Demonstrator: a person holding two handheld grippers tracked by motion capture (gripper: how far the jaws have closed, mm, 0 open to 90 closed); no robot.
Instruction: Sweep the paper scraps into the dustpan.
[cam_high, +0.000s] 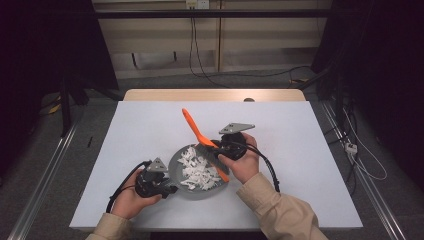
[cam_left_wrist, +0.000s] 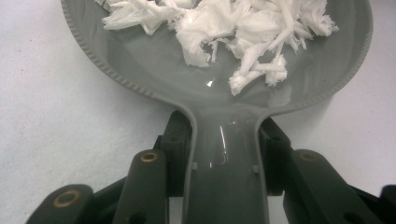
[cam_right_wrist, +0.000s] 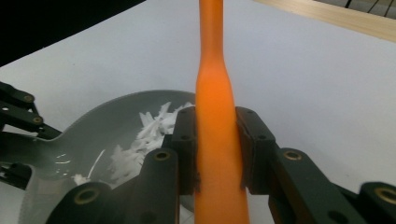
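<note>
A grey scoop-shaped pan (cam_high: 176, 167) lies on the white table, holding a heap of white paper shreds (cam_high: 197, 170). My left gripper (cam_high: 170, 189) is shut on the pan's short handle (cam_left_wrist: 224, 172), its jaws pressed to both sides, and the shreds (cam_left_wrist: 233, 28) lie just ahead. My right gripper (cam_high: 221, 150) is shut on a long orange tool (cam_high: 192, 127), held slanted over the pan's right rim. In the right gripper view the orange handle (cam_right_wrist: 215, 116) runs up between the jaws. The pan (cam_right_wrist: 107, 121) and its shreds (cam_right_wrist: 144, 140) sit to the left of it there.
The white tabletop (cam_high: 300, 150) has bare room on all sides of the pan. A wooden strip (cam_high: 215, 95) runs along its far edge. Cables trail from both grippers toward the near edge. The left gripper's jaws (cam_right_wrist: 18, 116) show at the left of the right gripper view.
</note>
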